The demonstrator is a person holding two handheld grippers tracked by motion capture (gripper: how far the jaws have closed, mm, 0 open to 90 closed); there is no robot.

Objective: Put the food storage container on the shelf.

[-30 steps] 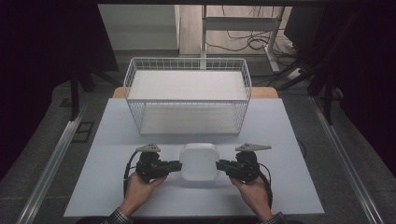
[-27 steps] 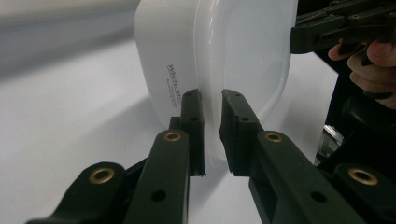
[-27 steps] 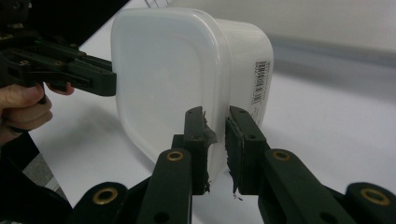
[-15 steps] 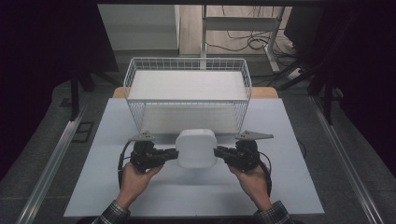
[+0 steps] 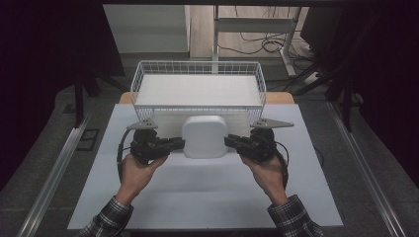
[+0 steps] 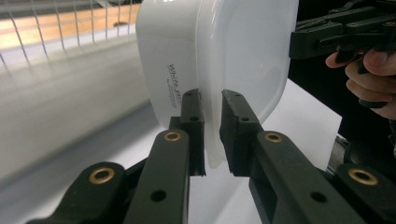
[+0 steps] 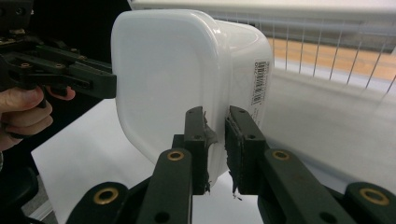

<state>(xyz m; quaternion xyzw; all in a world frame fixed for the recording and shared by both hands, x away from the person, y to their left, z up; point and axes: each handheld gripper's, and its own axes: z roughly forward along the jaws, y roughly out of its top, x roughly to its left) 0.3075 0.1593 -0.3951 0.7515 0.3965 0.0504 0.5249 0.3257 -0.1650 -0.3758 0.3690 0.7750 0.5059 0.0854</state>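
Observation:
A white plastic container [image 5: 204, 136] with rounded corners hangs above the table, held from both sides. My left gripper [image 5: 179, 144] is shut on its left rim; in the left gripper view the jaws pinch the thin rim [image 6: 212, 135]. On the opposite side my right gripper [image 5: 230, 141] is shut on the right rim, and the right gripper view shows the rim [image 7: 215, 140] squeezed between the pads. The container [image 7: 187, 79] carries a barcode label on its side. It hovers just in front of the white wire basket [image 5: 148, 79].
The wire basket stands at the back of the white table top [image 5: 207, 197] and holds a flat white sheet. Dark floor and metal rails flank the table on both sides. Cables lie on the floor behind the basket.
Both grippers have lifted the container off the table and carried it away from the person, toward the wire basket. The grips on both rims are unchanged.

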